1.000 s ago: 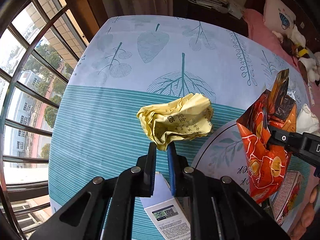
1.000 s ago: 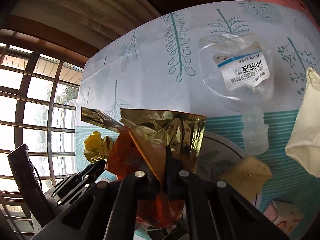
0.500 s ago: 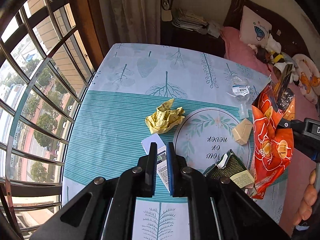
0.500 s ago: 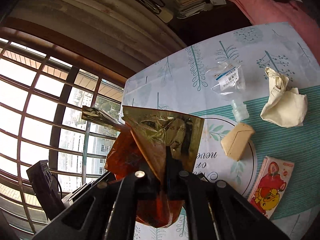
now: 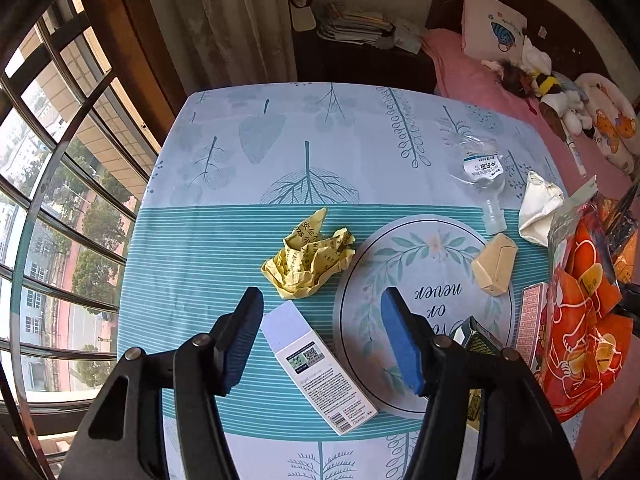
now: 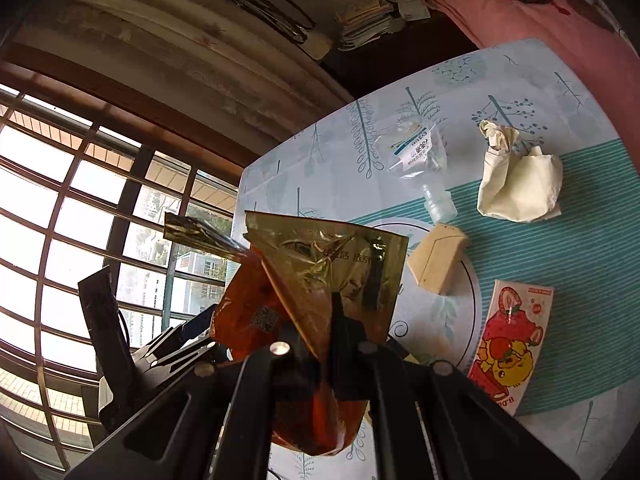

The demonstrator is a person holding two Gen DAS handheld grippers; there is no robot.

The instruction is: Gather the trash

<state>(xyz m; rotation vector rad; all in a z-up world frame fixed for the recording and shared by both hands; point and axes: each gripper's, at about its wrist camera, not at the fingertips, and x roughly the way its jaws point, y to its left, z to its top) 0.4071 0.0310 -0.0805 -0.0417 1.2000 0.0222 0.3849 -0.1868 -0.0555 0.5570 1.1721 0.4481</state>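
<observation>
Left wrist view: left gripper (image 5: 322, 340) jaws just opening, empty, over white barcoded box (image 5: 320, 366) | crumpled yellow paper (image 5: 310, 258) beyond, mid-table | right gripper (image 6: 326, 344) pinching orange foil bag (image 6: 316, 280)

Bedroom: bed (image 5: 480, 80), pillow (image 5: 494, 24), plush toys (image 5: 560, 96)

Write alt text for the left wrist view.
The left gripper, jaws just opened with nothing between them, hangs above a table strewn with trash: a crumpled yellow paper, a white box and a clear plastic bottle. At the right edge hangs an orange snack bag.
</observation>
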